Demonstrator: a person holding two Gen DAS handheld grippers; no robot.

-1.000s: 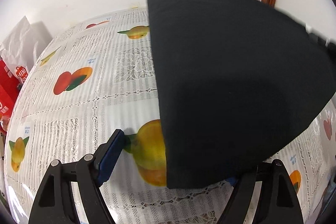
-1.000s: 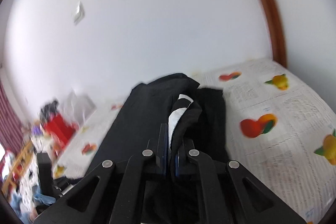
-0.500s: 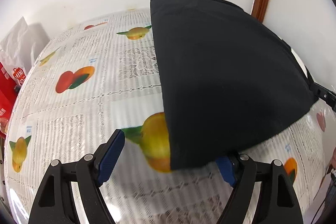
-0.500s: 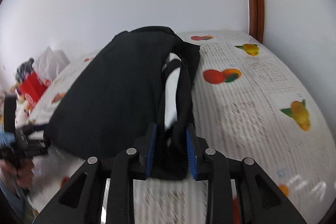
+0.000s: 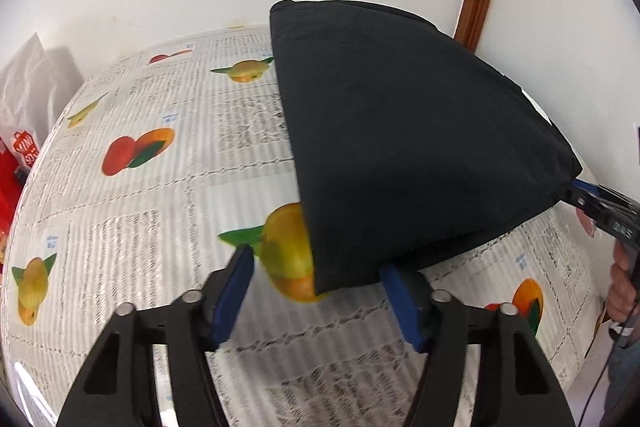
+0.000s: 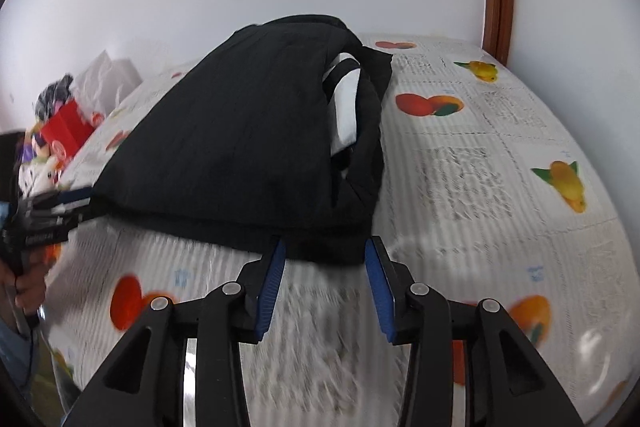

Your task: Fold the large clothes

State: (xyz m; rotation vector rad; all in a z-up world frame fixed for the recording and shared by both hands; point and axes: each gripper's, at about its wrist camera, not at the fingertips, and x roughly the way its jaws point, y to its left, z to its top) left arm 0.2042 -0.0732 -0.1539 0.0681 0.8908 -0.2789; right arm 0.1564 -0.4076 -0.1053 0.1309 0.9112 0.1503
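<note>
White walls and a fruit-print tablecloth (image 5: pixel 160 211) are seen behind the folded black garment (image 5: pixel 400 147), which lies just ahead of both grippers, its near edge running from the closing, unpinching left gripper (image 5: pixel 316 297) to the opening, empty right gripper (image 6: pixel 325 281).

Printed fruit (image 5: pixel 290 259) half under black garment (image 5: pixel 400 147), near tablecloth (image 6: pixel 320 347) motion-blurred, hand (image 6: pixel 28 287) cut off
</note>
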